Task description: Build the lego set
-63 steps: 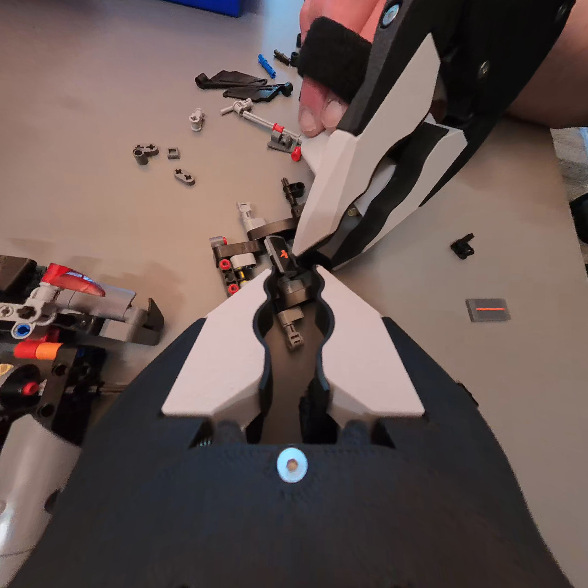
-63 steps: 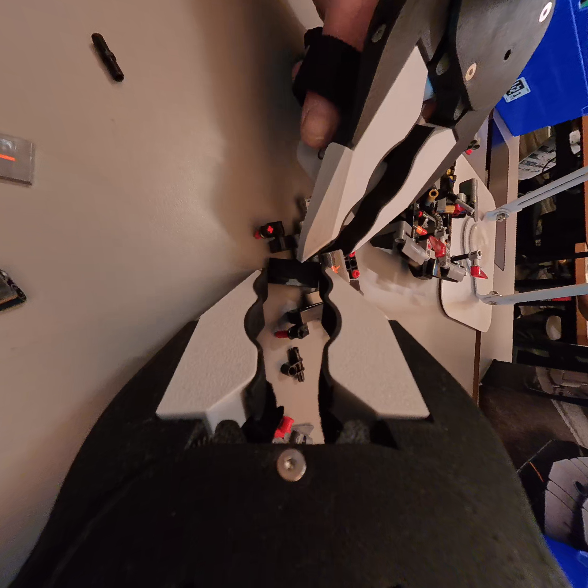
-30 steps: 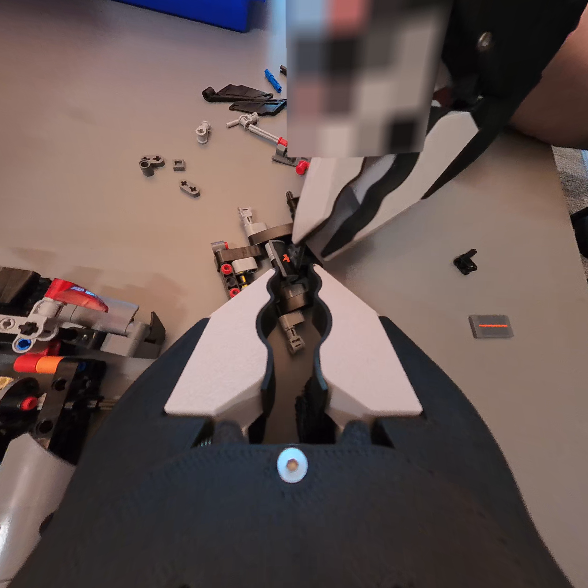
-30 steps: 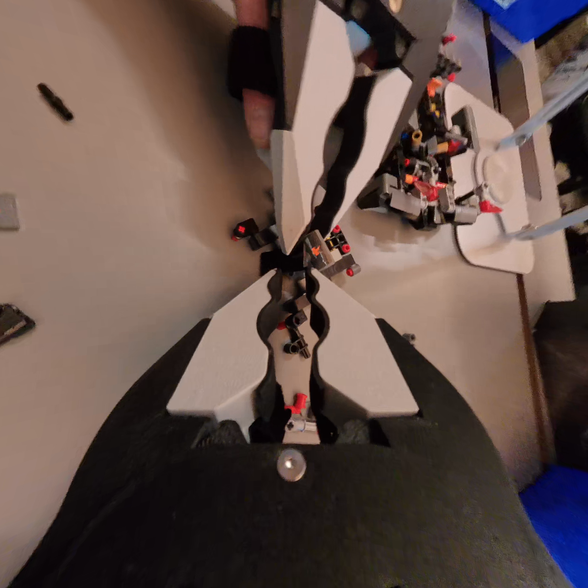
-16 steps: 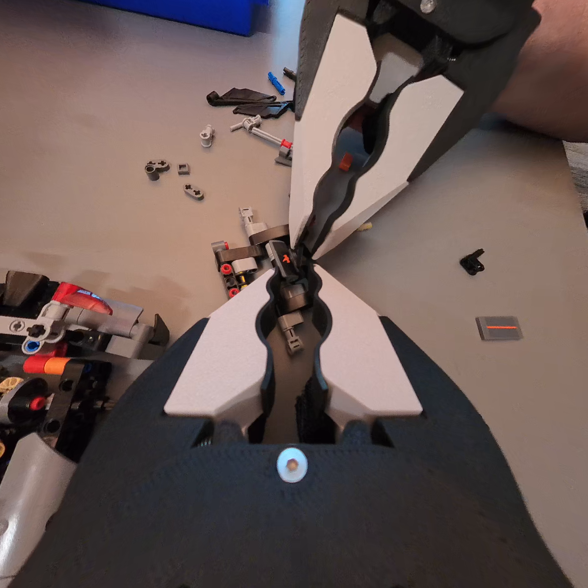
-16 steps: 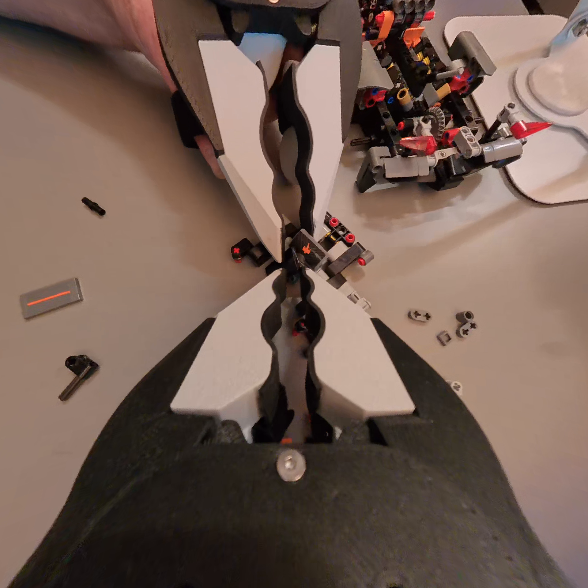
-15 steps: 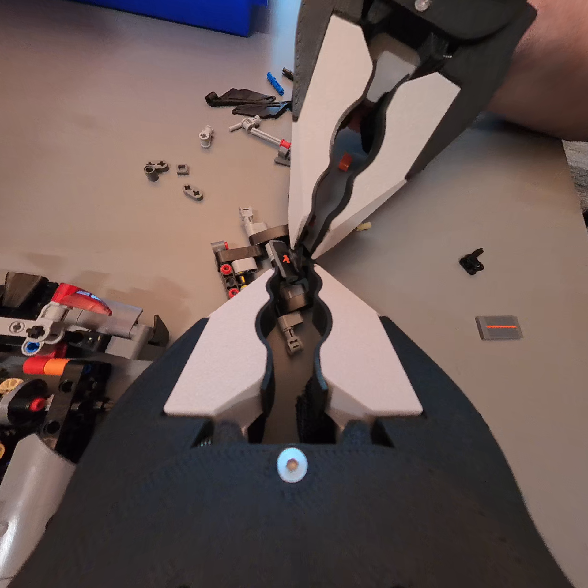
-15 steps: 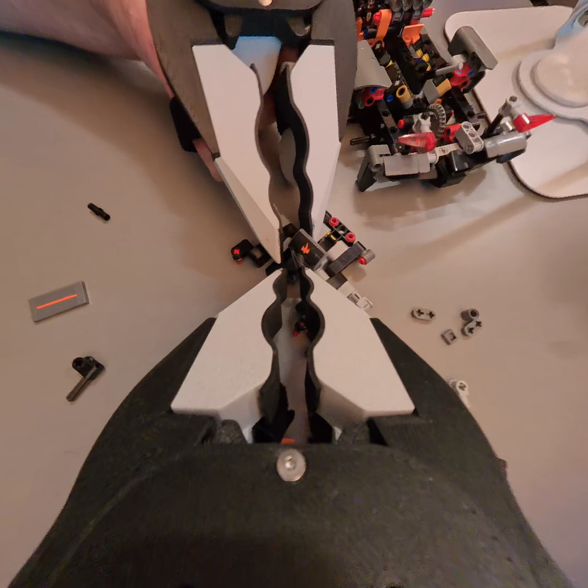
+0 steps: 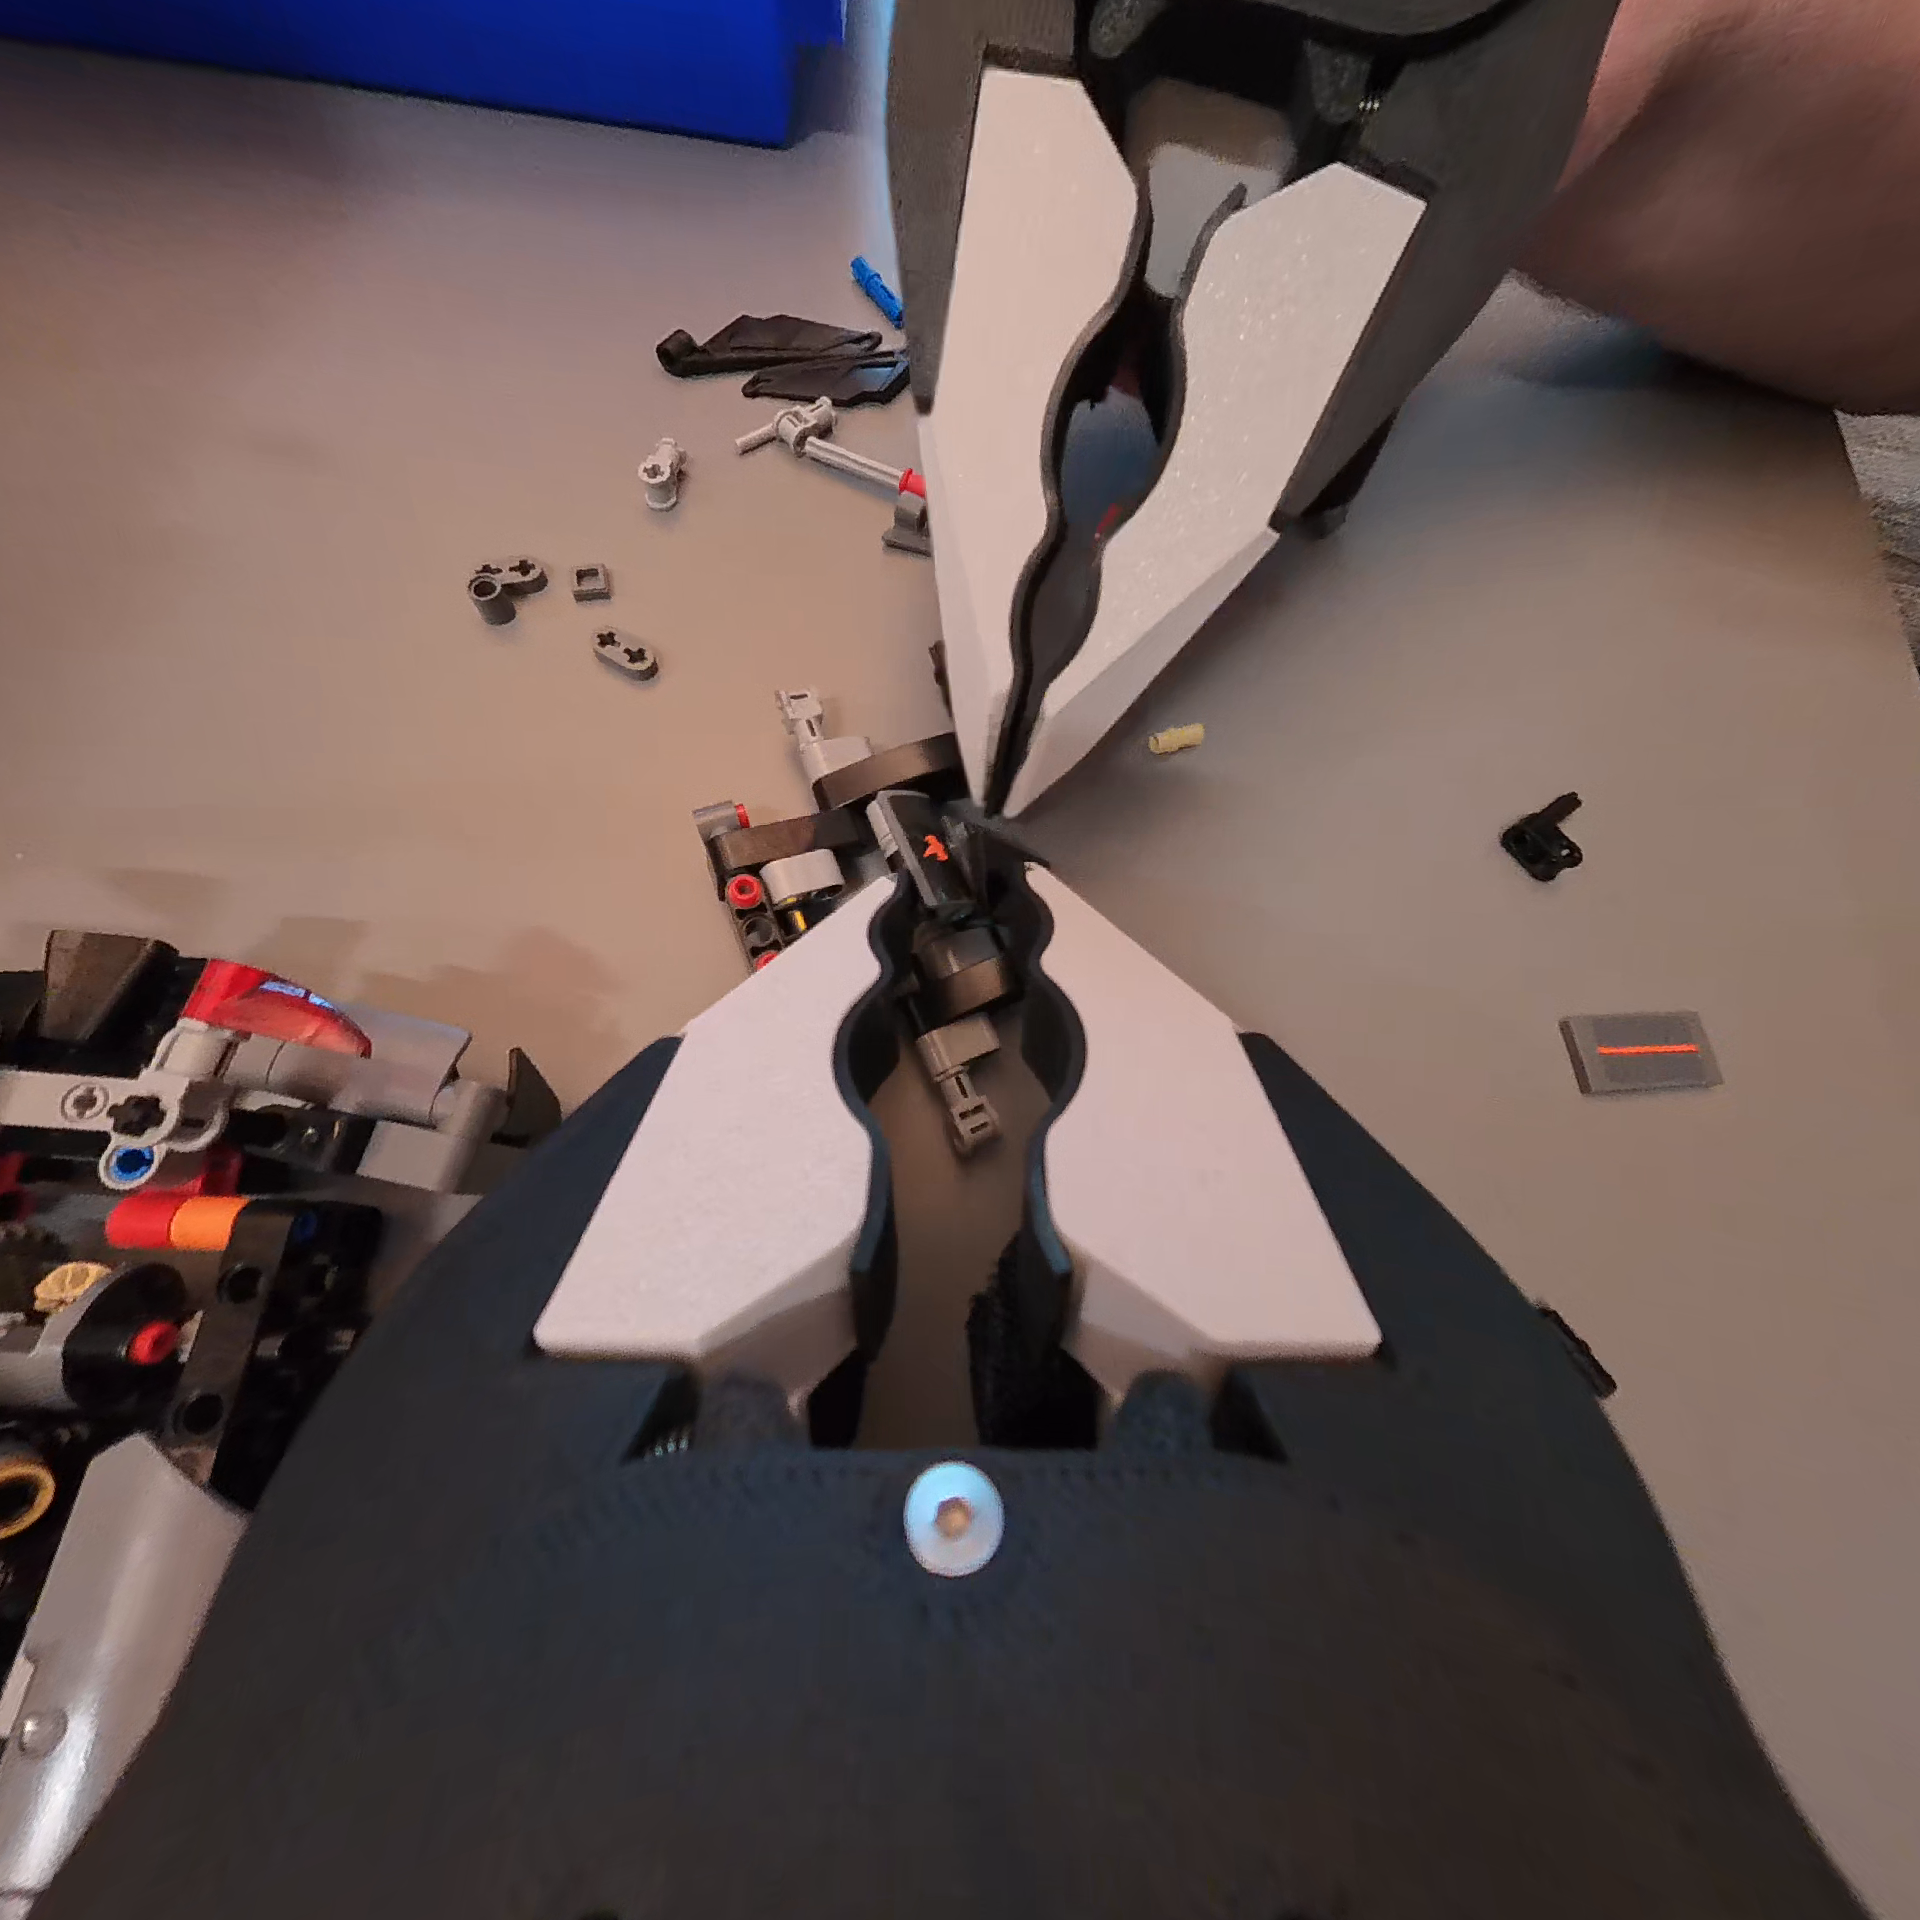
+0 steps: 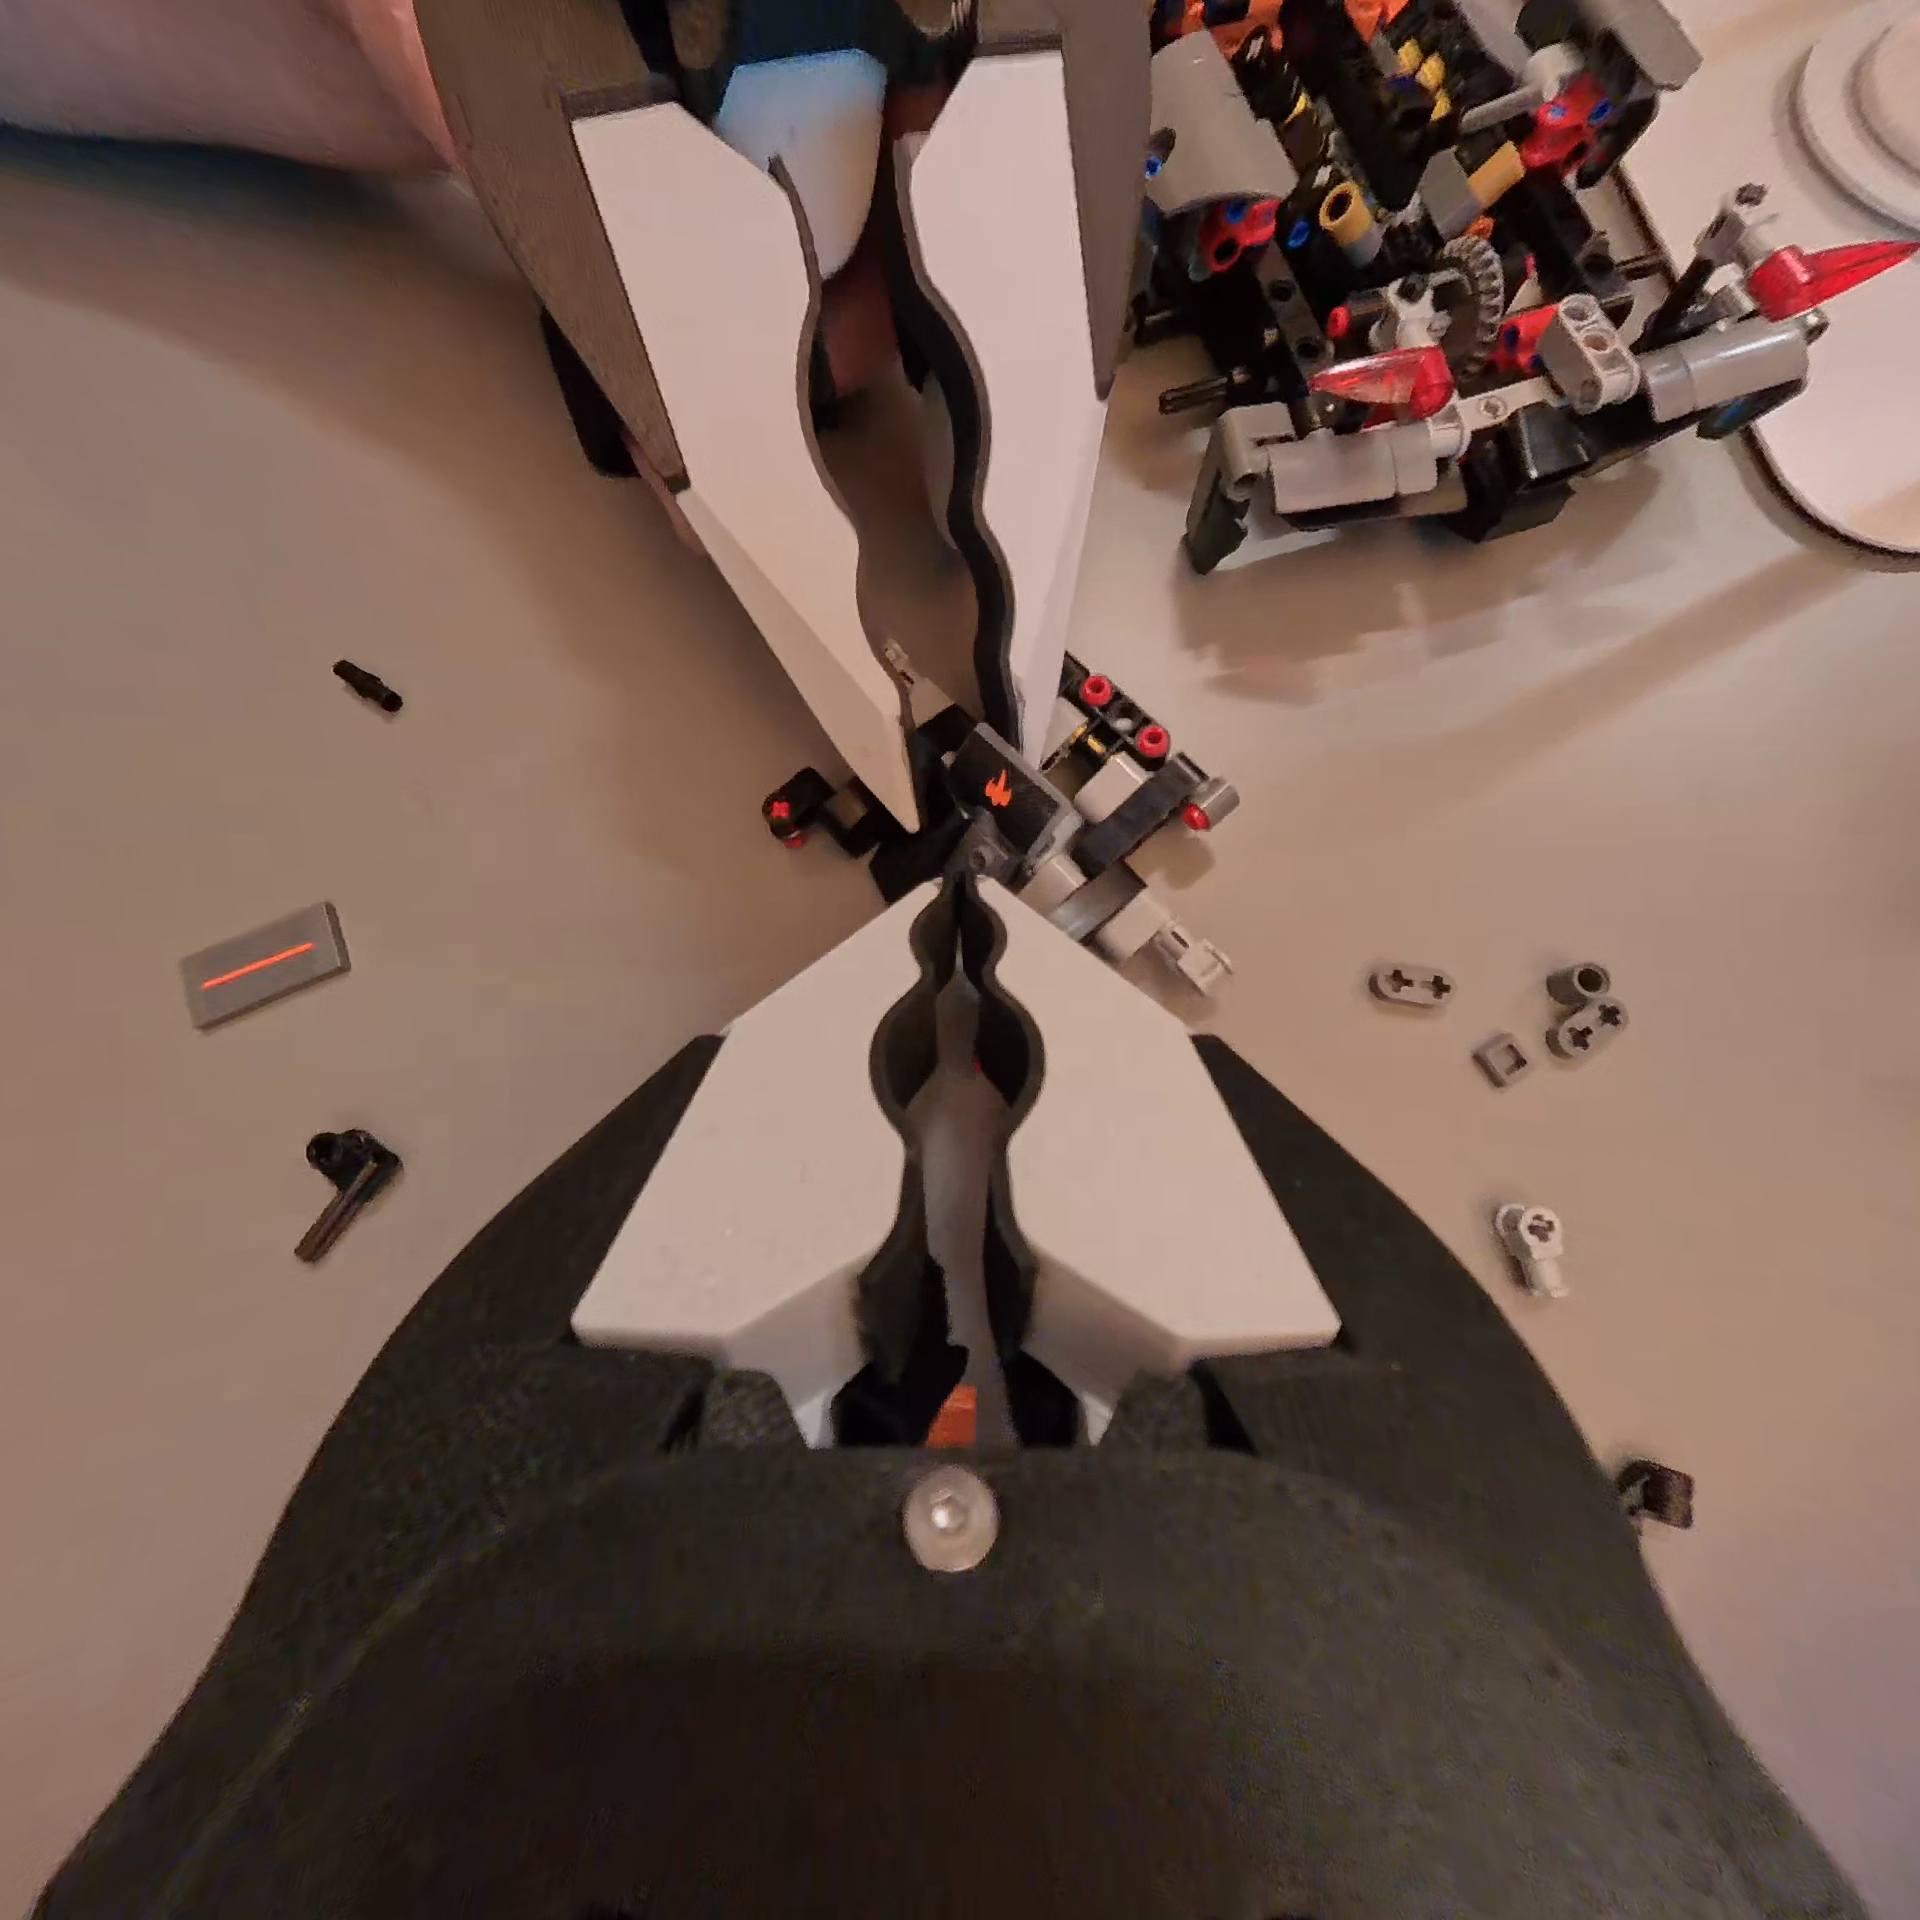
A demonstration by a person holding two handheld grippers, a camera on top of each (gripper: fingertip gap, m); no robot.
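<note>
The small lego subassembly (image 9: 940, 883), black and grey with red pins and a black tile bearing an orange mark, sits in the middle of the table (image 9: 312, 416), and you have both tools on it. Your left gripper (image 9: 956, 894) has its fingers clamped on the subassembly's near end, with a grey axle connector poking back between the pads. Your right gripper (image 10: 961, 883) meets it tip to tip from the opposite side, its fingers pressed nearly together on a thin dark piece at the subassembly's edge; what exactly that piece is, the views are too small to show.

Toward the table's left edge, in the left wrist view, lies the large partly built model (image 9: 177, 1132), black and grey with red translucent pieces.

Loose parts lie around: a grey tile with an orange line (image 9: 1640, 1051), a black connector (image 9: 1545, 840), three small grey connectors (image 9: 561, 613), a grey axle with a red end (image 9: 831, 457) and black curved panels (image 9: 790, 358). A blue bin (image 9: 416, 52) stands at the far edge.
</note>
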